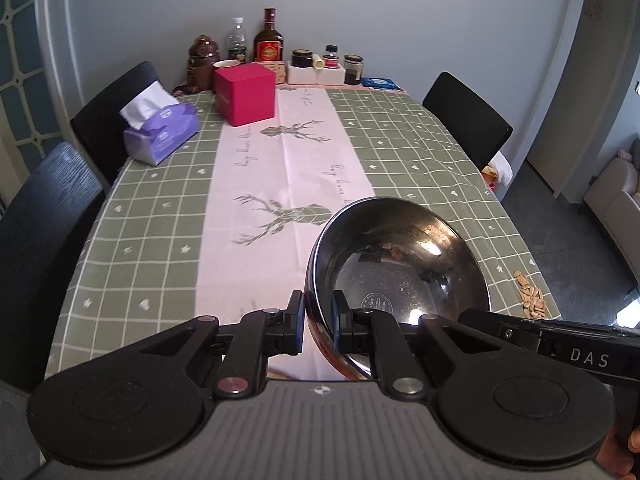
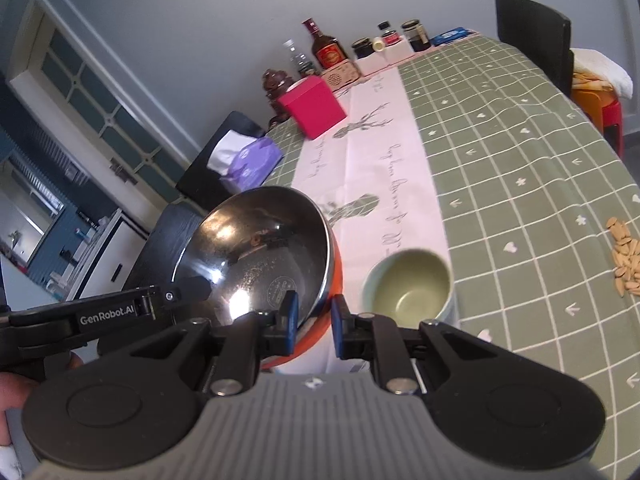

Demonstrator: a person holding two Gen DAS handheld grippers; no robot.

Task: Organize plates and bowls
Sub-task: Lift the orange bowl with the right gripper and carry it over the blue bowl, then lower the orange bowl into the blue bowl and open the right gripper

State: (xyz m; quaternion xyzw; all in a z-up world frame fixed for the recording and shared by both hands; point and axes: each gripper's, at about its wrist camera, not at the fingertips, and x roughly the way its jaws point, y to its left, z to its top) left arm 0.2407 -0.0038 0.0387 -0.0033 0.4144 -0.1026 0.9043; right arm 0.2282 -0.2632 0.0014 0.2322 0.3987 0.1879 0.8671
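Left gripper (image 1: 318,316) pinching the near rim of a steel bowl (image 1: 400,264), one blue pad inside the wall, the other outside. Right gripper (image 2: 314,320) clamped on the same bowl (image 2: 256,256) from its other side, pads either side of the rim, orange outer wall showing between them. Bowl held tilted above the table (image 1: 420,152), shiny inside facing up, lifted clear of the checked green cloth.

In the right wrist view, a pale green cup (image 2: 410,284) at about 3 o'clock from the bowl, just beside it, upright on the cloth. Scattered seeds (image 2: 626,260) further out at 3 o'clock, near the table edge. A pink box (image 1: 245,94) at 11 o'clock from the bowl in the left wrist view, well apart, on the pale runner (image 1: 288,184). A purple tissue pack (image 1: 160,132) at 10 o'clock from the bowl. Bottles and jars (image 1: 269,36) lined along the far edge at 12 o'clock, against the wall. Black chairs (image 1: 468,120) on both sides of the table.
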